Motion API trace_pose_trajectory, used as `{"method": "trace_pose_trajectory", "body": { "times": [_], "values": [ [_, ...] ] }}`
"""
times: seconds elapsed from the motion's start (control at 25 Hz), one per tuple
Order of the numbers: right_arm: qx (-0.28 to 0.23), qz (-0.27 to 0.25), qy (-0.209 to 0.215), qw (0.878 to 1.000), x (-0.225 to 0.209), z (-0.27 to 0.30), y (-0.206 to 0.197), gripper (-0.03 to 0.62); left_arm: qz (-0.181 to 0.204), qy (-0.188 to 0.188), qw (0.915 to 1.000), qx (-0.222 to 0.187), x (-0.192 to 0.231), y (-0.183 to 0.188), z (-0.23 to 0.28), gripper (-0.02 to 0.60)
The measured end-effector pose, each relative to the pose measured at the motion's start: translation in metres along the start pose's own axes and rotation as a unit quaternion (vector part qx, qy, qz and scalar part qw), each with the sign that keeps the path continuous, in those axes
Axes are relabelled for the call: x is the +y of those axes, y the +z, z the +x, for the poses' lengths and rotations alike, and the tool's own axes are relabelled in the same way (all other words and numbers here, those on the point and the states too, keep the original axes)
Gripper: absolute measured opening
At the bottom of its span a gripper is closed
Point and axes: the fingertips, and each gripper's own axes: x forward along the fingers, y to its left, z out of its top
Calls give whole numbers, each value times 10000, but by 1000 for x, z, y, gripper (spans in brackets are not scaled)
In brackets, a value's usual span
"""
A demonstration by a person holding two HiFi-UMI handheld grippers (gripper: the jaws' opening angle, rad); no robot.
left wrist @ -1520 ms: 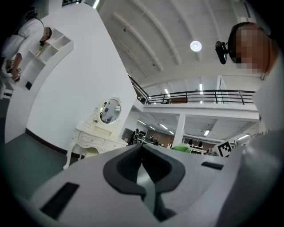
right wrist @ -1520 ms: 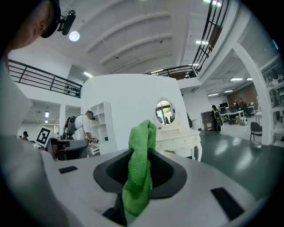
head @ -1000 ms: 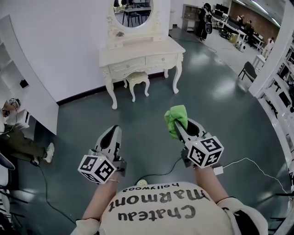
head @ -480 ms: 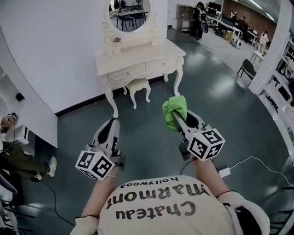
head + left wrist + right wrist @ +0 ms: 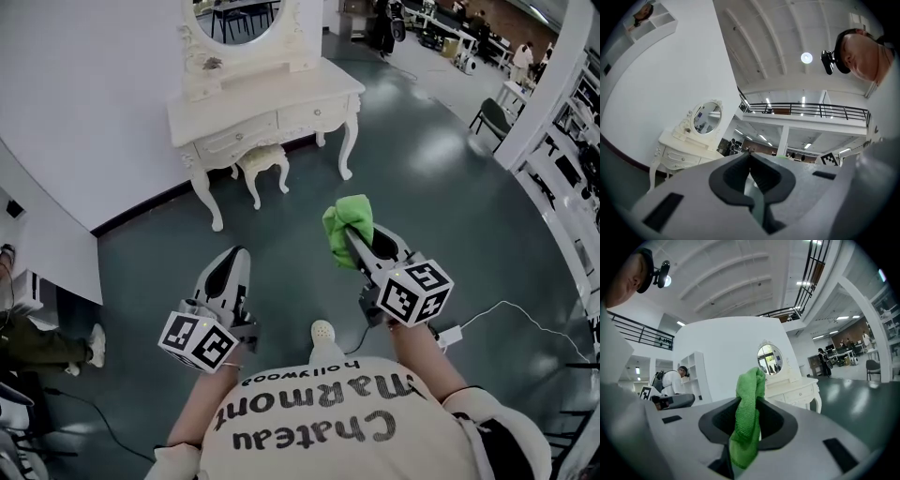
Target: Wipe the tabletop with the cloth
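- The crumpled bright green microfibre cloth (image 5: 350,223) is held up in the air over the floor, in front of the person's body, pinched in the right gripper (image 5: 351,242).
- In the right gripper view the cloth (image 5: 749,416) runs down between the two grey jaws. A bunched end sticks up past the tips and the rest hangs down into the throat of the right gripper (image 5: 751,398), whose jaws are clenched on it.
- The left gripper (image 5: 236,257) is held level beside it, apart from the cloth. In its own view the jaws of the left gripper (image 5: 749,153) are pressed together at the tips with nothing between them.
- Under both grippers lies a glossy dark grey-green floor (image 5: 450,216).
- Further ahead, well apart from the cloth, a cream-white carved dressing table (image 5: 281,86) with an oval mirror stands against a white wall (image 5: 94,103).
- A small matching cream stool (image 5: 261,161) sits tucked under the dressing table's front.
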Motion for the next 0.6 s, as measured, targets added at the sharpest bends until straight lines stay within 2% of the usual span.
{"method": "trace_pose_trajectory", "body": {
  "times": [0.24, 0.44, 0.6],
  "values": [
    [-2, 17, 25, 10000, -39, 39, 11, 112, -114, 80, 9999, -62, 26, 2, 53, 9],
    [-29, -51, 16, 10000, -82, 69, 33, 112, -210, -1, 9997, -107, 38, 6, 109, 9],
    [-93, -82, 39, 9999, -115, 95, 51, 112, -82, -23, 9999, -82, 48, 9, 153, 9]
  ]
}}
